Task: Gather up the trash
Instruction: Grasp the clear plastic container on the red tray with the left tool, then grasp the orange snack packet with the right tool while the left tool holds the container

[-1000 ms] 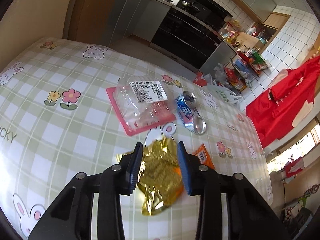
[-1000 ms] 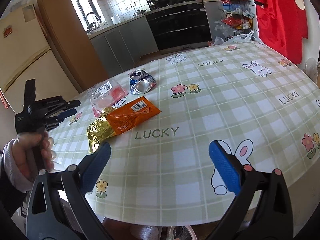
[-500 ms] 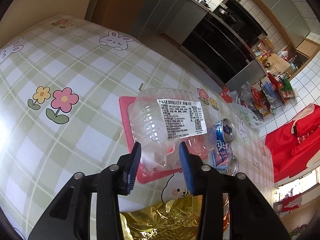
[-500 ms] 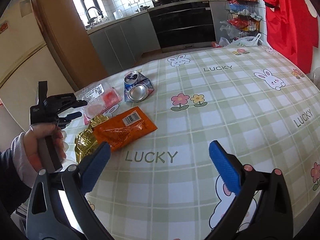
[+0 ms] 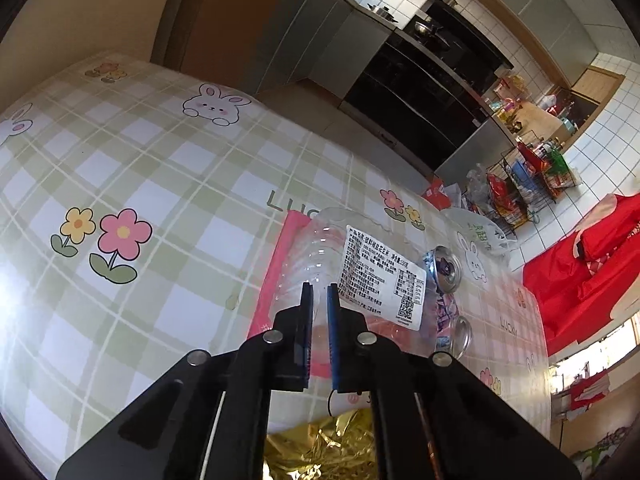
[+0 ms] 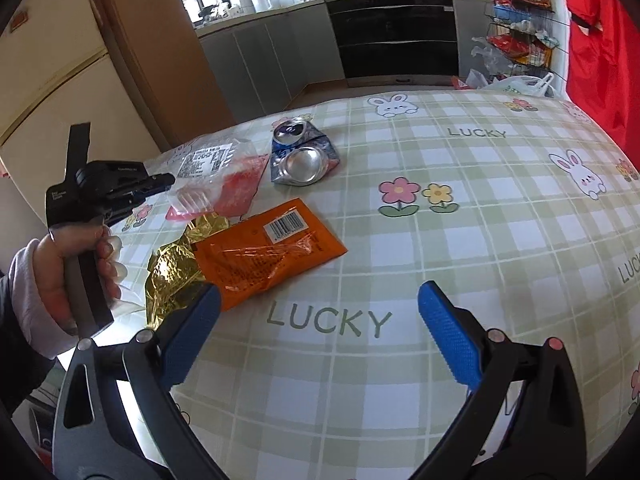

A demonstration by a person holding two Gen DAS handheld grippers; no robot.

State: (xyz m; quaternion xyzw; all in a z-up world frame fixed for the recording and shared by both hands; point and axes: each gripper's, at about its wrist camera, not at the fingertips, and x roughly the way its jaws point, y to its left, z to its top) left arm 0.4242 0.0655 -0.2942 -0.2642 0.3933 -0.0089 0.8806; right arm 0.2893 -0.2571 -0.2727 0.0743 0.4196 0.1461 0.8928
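Observation:
My left gripper (image 5: 319,296) is shut on the near edge of a clear plastic container (image 5: 352,268) with a white label, lying on a pink sheet (image 5: 276,264). It also shows in the right wrist view (image 6: 160,182) at the container (image 6: 208,176). A crushed blue can (image 5: 444,280) lies just right of it, also in the right wrist view (image 6: 302,154). A gold foil wrapper (image 6: 172,268) and an orange snack packet (image 6: 264,256) lie in front. My right gripper (image 6: 318,332) is open and empty, above the tablecloth near the orange packet.
The table (image 6: 480,220) has a green checked cloth with bunnies and flowers. A white plastic bag (image 6: 520,84) sits past the far edge. Kitchen cabinets and an oven (image 6: 392,44) stand beyond. A red cloth (image 6: 600,40) hangs at the right.
My left gripper moved forward from the gold wrapper to the clear container and closed on its edge. My right gripper came nearer to the orange packet, still open.

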